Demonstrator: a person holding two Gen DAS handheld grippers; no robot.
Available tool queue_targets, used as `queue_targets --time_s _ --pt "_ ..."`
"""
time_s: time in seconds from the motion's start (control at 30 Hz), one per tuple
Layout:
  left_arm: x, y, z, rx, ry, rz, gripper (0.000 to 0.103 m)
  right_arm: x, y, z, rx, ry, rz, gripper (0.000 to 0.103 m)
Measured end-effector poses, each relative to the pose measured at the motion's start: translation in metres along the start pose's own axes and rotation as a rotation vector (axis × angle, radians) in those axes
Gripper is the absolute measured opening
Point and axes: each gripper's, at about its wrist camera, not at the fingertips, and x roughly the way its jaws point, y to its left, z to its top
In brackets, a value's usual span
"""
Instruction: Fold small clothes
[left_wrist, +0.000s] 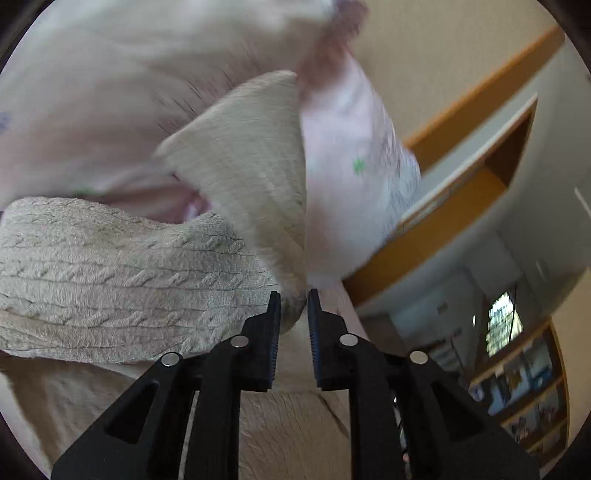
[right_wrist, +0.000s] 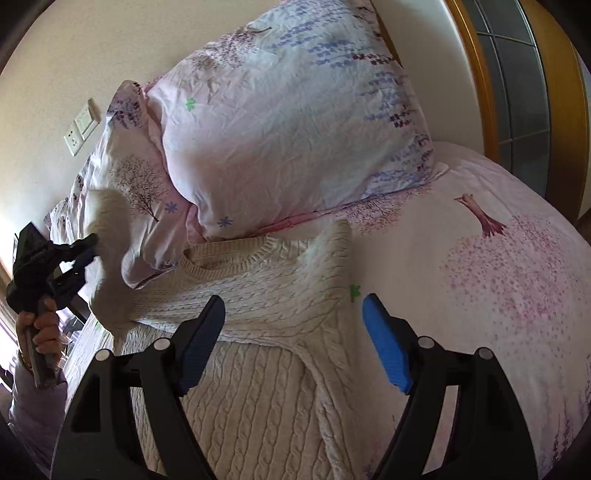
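Left wrist view: the left tool (left_wrist: 293, 295) is pinching a fold of the cream cable-knit sweater (left_wrist: 110, 273), its jaws nearly together on the fabric, and lifting a sleeve (left_wrist: 255, 155) up in front of the pillow (left_wrist: 351, 147).

Right wrist view: the right tool (right_wrist: 293, 314) is hanging spread wide and gripping nothing, over the sweater's upper body, which is lying flat on the bed (right_wrist: 498, 277) just below the pillow. At the left, the other tool is holding the raised sleeve. The sleeve fold seems underway; next, that sleeve likely needs carrying across the chest and laying down smoothly.
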Motion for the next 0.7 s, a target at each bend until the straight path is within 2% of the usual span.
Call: queue_targets --time_s 0.03,0.07,0.13,0.2,0.23,0.27,0.3,0.37,0.43,0.53,0.57,0.6,0.67,0.7 --pt "0.034 -0.012 -0.009 0.044 0.103 0.031 0.032 0.001 -0.007 -0.003 0.018 0.017 -0.006 0.077" --pt "0.057 -0.019 -0.019 0.077 0.181 0.077 0.032 -0.001 -0.013 -0.005 0.036 0.034 -0.009 0.077" --pt "0.060 -0.023 -0.039 0.130 0.228 0.125 0.033 -0.012 -0.023 -0.012 0.048 0.058 0.003 0.077" --pt "0.027 -0.018 -0.058 0.184 0.181 0.211 0.047 -0.024 -0.032 -0.023 0.045 0.081 0.010 0.077" --pt "0.004 -0.011 -0.066 0.199 0.146 0.267 0.066 -0.029 -0.037 -0.030 0.054 0.101 0.028 0.077" --pt "-0.020 -0.003 -0.074 0.203 0.108 0.331 0.075 -0.032 -0.042 -0.038 0.073 0.122 0.052 0.076" --pt "-0.043 0.005 -0.082 0.202 0.086 0.392 0.076 -0.035 -0.047 -0.047 0.098 0.149 0.085 0.075" --pt "-0.080 0.024 -0.098 0.165 0.076 0.489 0.076 -0.040 -0.054 -0.066 0.151 0.201 0.148 0.062" --pt "-0.116 0.047 -0.120 0.097 0.083 0.551 0.076 -0.045 -0.056 -0.083 0.180 0.235 0.168 0.055" --pt "-0.148 0.068 -0.146 0.006 0.093 0.578 0.076 -0.053 -0.053 -0.104 0.181 0.261 0.142 0.055" --pt "-0.155 0.073 -0.156 -0.017 0.092 0.570 0.076 -0.055 -0.052 -0.111 0.188 0.273 0.146 0.052" --pt "-0.160 0.076 -0.167 -0.036 0.094 0.556 0.075 -0.057 -0.051 -0.117 0.195 0.285 0.157 0.049" --pt "-0.165 0.079 -0.187 -0.076 0.100 0.495 0.070 -0.059 -0.047 -0.128 0.204 0.312 0.189 0.035" --pt "-0.166 0.071 -0.196 -0.057 0.071 0.488 0.070 -0.062 -0.043 -0.134 0.204 0.317 0.208 0.035"
